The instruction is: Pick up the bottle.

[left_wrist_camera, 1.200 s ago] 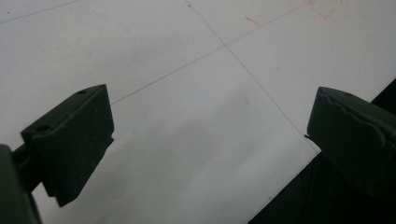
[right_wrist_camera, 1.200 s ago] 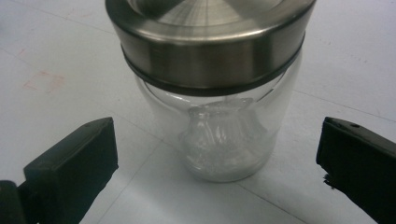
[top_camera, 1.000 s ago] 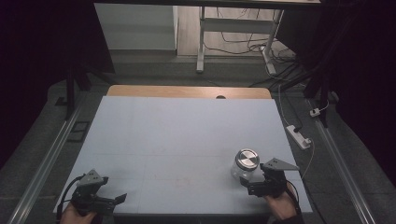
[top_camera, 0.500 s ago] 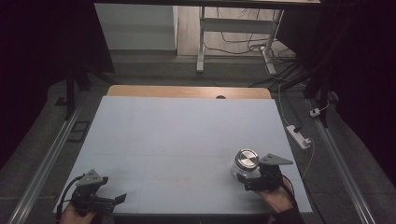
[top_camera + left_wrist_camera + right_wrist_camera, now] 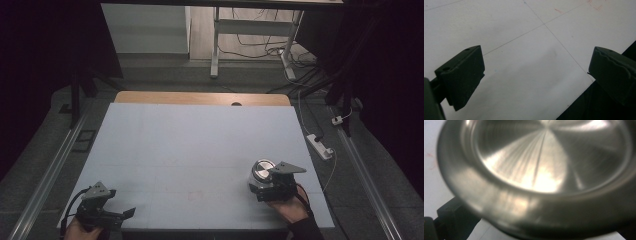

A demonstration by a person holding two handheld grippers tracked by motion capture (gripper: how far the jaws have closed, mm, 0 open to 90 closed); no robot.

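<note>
Right gripper (image 5: pixel 260 187) is sitting at the near right part of the table (image 5: pixel 200 145), the person's hand (image 5: pixel 287 205) gripping it from behind. A jar with a metal lid (image 5: pixel 261 171) is standing upright right at its front end. In the right gripper view the brushed metal lid (image 5: pixel 544 165) is looming very close, blurred, with one black jaw showing at the lower left just under the lid's rim. Jaws appear to be flanking the jar, but whether they are clamping it cannot be told.

Left gripper (image 5: pixel 122 214) is resting at the near left corner of the table, well apart from the jar. In the left gripper view its two jaws are standing wide, nothing between them but the pale tabletop (image 5: pixel 524 50) and its near edge.
</note>
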